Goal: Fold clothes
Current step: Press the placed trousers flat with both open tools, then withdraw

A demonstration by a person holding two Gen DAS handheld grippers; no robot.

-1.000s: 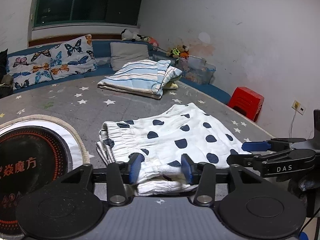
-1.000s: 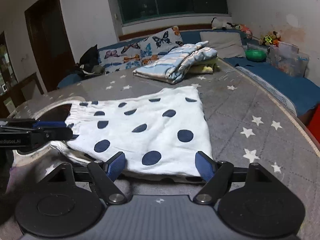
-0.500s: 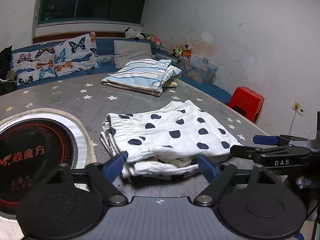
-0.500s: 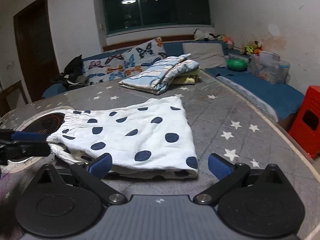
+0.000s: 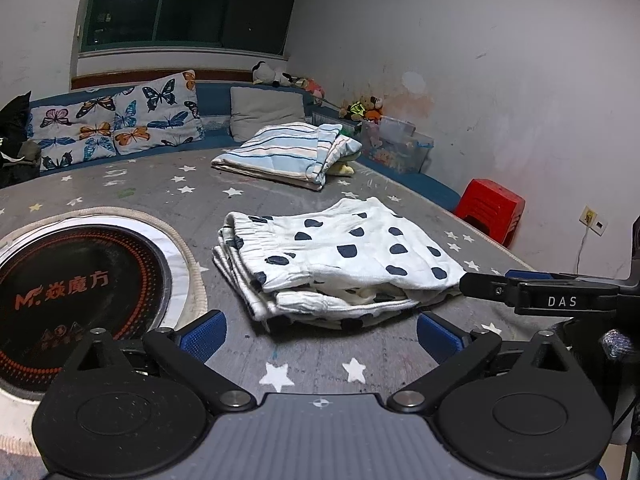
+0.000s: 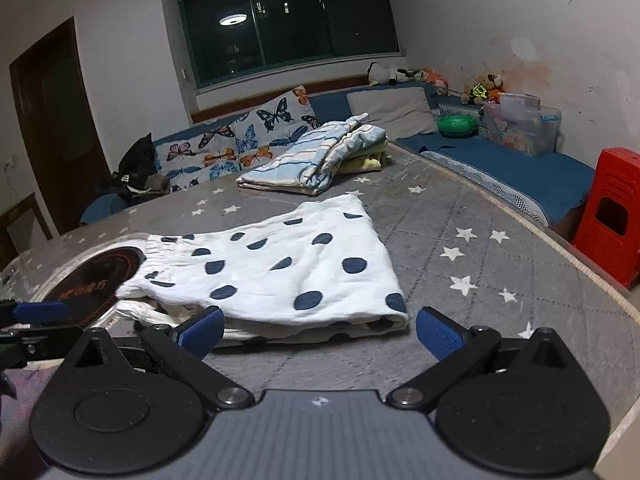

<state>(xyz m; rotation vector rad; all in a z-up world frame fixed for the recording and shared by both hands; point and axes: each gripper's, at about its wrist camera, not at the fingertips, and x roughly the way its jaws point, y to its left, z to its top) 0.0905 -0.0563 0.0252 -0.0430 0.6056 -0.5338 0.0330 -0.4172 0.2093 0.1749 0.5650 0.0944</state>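
A white garment with dark blue dots lies folded flat on the grey star-print table cover; its elastic waistband is toward the left. My left gripper sits just short of its near edge, jaws opening wide, nothing between them. In the right wrist view the same garment lies ahead of my right gripper, which is open and apart from the cloth. The right gripper's fingers show at the right edge of the left wrist view.
A round black cooker plate is set into the table left of the garment. A folded striped cloth lies farther back. Butterfly cushions line the bench behind. A red stool stands beyond the table's right edge.
Both grippers drew back from the garment. The left jaws spread from around its near edge and let go of it; the right jaws widened too. The garment stays folded.
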